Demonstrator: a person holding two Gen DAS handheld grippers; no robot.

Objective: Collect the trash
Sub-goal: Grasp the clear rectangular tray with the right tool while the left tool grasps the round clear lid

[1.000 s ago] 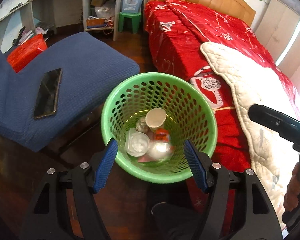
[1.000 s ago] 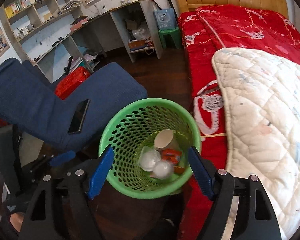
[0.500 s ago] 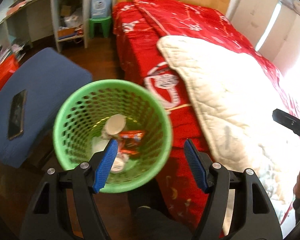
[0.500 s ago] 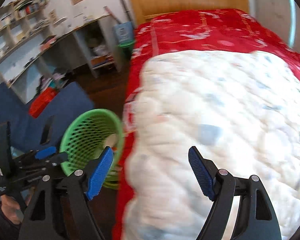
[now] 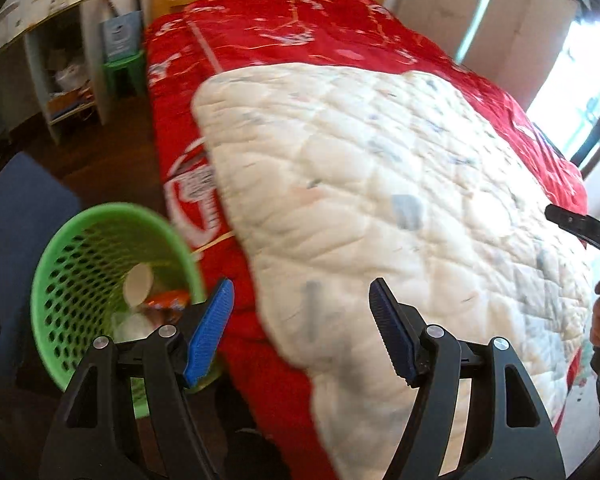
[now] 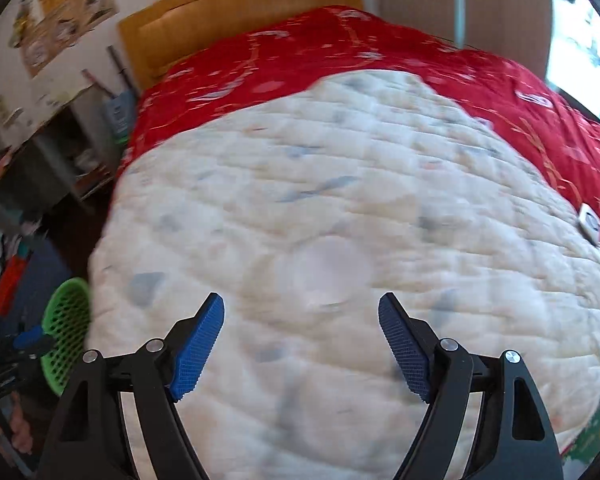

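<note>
Green basket (image 5: 100,280) sat on the floor beside the red bed (image 5: 300,40), paper cup (image 5: 138,288) and wrappers inside. Left gripper (image 5: 300,328) spread wide, empty, over the bed edge. Right gripper (image 6: 300,344) also spread, empty, above the white quilt (image 6: 340,200); blurry pale round item (image 6: 326,276) lay ahead.

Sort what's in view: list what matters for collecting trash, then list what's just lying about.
Belongs to the job:
- green basket, already holding a paper cup and an orange wrapper
- left gripper and right gripper, both open and empty

Just lying about:
- white quilt
- red bedspread
- green stool
</note>
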